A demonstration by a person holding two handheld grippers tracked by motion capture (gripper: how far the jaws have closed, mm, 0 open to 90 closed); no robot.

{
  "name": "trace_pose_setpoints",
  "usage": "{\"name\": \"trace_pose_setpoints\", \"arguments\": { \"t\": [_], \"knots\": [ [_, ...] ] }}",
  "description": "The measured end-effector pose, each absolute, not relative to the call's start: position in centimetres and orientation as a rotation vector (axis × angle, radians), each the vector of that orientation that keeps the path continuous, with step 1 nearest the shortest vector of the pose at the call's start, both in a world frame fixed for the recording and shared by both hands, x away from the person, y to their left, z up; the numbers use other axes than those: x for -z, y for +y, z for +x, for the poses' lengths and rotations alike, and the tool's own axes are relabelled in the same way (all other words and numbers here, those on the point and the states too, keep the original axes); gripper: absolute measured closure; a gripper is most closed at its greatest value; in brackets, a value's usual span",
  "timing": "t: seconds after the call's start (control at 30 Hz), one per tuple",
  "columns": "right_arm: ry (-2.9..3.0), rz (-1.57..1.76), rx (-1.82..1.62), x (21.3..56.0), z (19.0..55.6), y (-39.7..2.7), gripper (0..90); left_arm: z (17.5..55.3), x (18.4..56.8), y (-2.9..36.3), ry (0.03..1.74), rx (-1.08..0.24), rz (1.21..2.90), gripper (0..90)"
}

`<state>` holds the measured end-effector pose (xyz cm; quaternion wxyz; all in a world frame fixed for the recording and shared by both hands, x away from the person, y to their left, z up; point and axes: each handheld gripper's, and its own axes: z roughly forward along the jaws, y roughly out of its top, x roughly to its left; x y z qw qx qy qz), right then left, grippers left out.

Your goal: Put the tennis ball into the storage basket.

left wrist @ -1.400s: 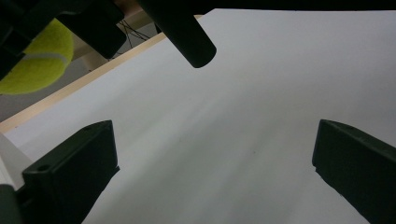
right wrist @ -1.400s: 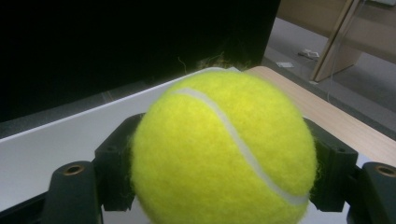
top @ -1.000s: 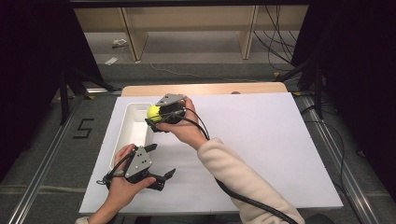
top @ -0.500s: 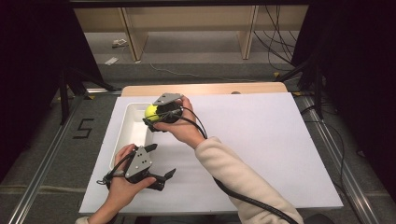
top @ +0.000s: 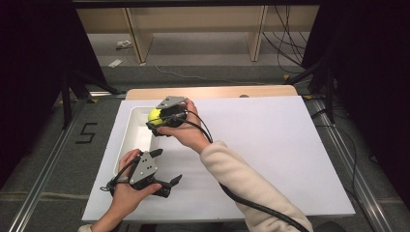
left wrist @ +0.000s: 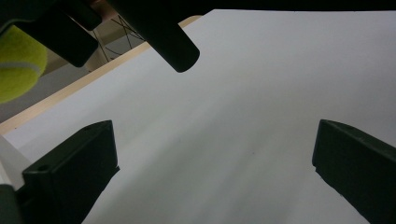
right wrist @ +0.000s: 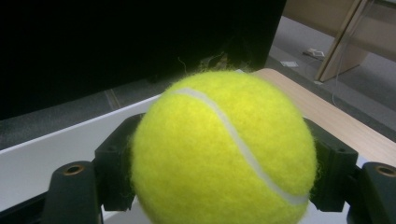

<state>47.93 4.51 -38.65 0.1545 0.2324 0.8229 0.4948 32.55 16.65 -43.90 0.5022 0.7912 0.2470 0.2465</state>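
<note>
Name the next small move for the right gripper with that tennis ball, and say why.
Probably lower it a little and open: the right gripper clamps the tennis ball over the far end of the white tray, and the ball looks still above its rim. The left gripper rests open on the board.

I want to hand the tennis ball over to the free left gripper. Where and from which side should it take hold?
Probably across the middle of the tennis ball, from its exposed side. It is round, so any diameter works, but the right gripper already clamps two opposite sides above the white tray. The open left gripper should close crosswise to those jaws.
</note>
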Motion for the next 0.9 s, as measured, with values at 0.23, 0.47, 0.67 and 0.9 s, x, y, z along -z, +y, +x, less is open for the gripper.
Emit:
{"name": "trace_pose_setpoints", "arguments": {
  "t": [0.23,0.47,0.67,0.9],
  "knots": [
    [2.362,0.668,-1.418,38.72,47.93,4.75,26.9,32.55,43.90,16.65,0.596,-0.596,1.912,0.0],
    [2.371,0.667,-1.414,38.73,47.95,5.00,26.9,32.55,43.90,16.64,0.596,-0.596,1.911,0.0],
    [2.372,0.658,-1.414,38.74,47.96,5.29,26.9,32.52,43.90,16.60,0.596,-0.595,1.910,0.0],
    [2.372,0.652,-1.419,38.61,47.99,5.46,26.9,32.53,43.91,16.60,0.596,-0.595,1.911,0.0]
  ]
}}
